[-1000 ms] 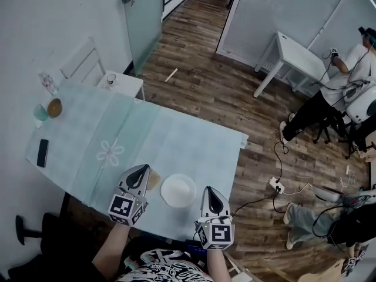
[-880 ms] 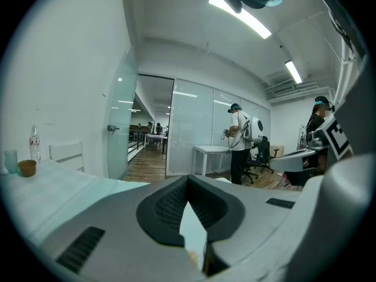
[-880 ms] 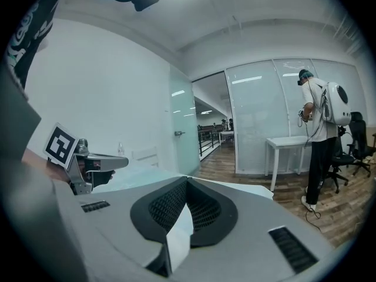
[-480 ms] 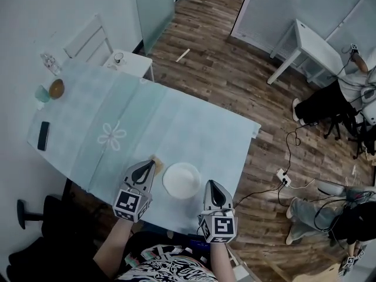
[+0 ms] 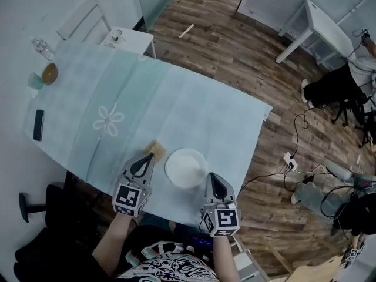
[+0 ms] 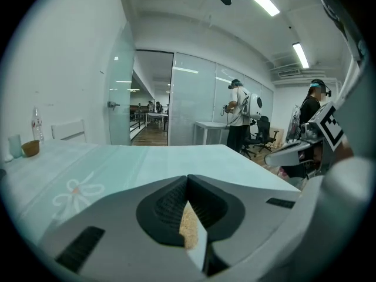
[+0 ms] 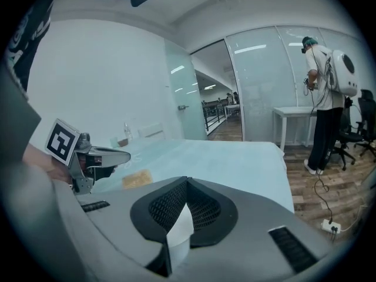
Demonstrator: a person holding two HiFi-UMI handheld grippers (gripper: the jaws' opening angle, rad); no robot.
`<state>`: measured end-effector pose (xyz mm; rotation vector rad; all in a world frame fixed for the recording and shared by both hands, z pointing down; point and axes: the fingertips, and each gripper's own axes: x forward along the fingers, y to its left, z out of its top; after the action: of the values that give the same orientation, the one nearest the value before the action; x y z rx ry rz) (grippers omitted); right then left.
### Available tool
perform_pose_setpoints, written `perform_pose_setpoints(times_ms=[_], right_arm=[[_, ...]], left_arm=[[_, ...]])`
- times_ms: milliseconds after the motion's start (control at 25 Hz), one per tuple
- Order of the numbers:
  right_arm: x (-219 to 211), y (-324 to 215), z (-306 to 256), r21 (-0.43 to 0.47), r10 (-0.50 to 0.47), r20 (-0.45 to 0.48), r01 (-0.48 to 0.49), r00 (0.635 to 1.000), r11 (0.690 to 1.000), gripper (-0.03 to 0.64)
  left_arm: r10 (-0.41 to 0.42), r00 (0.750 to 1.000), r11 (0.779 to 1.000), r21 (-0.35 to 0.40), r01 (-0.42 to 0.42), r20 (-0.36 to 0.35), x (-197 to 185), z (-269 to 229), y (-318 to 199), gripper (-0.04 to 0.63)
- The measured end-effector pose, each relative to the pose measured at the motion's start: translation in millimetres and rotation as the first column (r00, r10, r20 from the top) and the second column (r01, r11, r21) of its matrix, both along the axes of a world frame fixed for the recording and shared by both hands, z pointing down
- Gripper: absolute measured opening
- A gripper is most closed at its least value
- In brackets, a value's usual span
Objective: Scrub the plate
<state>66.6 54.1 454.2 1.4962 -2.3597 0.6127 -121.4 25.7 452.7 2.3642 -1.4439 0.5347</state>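
A white plate (image 5: 185, 167) lies near the front edge of the table's pale teal cloth (image 5: 176, 110). A tan sponge (image 5: 156, 150) rests on the cloth just left of it. My left gripper (image 5: 148, 158) is shut and holds nothing, its tips just short of the sponge. In the left gripper view a strip of sponge (image 6: 188, 228) shows past the closed jaws. My right gripper (image 5: 211, 177) is shut and empty, off the plate's right rim. The right gripper view has a slice of plate (image 7: 179, 231) beyond its jaws, with the sponge (image 7: 136, 179) and left gripper (image 7: 111, 155) to the left.
A dark phone (image 5: 39, 125), a bowl (image 5: 49, 73) and a bottle (image 5: 42, 47) sit at the cloth's far left. A small white side table (image 5: 129, 40) stands behind it. To the right are wood floor, cables (image 5: 294, 157), a white table (image 5: 320, 28) and people.
The head view has swung, so the table sits higher and more centred in the picture. Both grippers stay shut beside the plate; the sponge now lies ahead of the left tips.
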Motion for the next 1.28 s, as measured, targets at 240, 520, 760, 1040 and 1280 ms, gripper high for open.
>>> perform_pose_setpoints(times_ms=[240,520,760,1040,1280], right_arm=[[-2.3,4.6,29.1,-0.073,0.004,-0.020,-0.006,1.000,0.997,-0.014],[-1.9,9.6,51.0,-0.158,0.044,-0.001,-0.044,0.999,0.986,-0.014],[1.4,17.2,73.1,-0.274,0.101,0.059,-0.081,0.993,0.958,-0.008],[-1.8,22.8,90.6,-0.470,0.227,0.249,-0.087,0.941,0.878,0.121],[-0.3,21.7,91.6,-0.529,0.283,0.288,-0.095,0.915,0.843,0.115]], left_arm=[[0.001,0.996,1.000,-0.012,0.000,0.094,-15.3,20.0,5.1,0.012],[0.026,0.988,0.998,-0.061,-0.017,0.150,-18.4,42.7,6.4,0.049],[0.037,0.990,0.992,-0.121,-0.020,0.139,-16.9,61.7,6.4,0.146],[0.061,0.986,0.985,-0.171,-0.034,0.154,-14.8,74.2,8.2,0.158],[0.073,0.985,0.980,-0.192,-0.042,0.155,-12.8,79.4,7.8,0.164]])
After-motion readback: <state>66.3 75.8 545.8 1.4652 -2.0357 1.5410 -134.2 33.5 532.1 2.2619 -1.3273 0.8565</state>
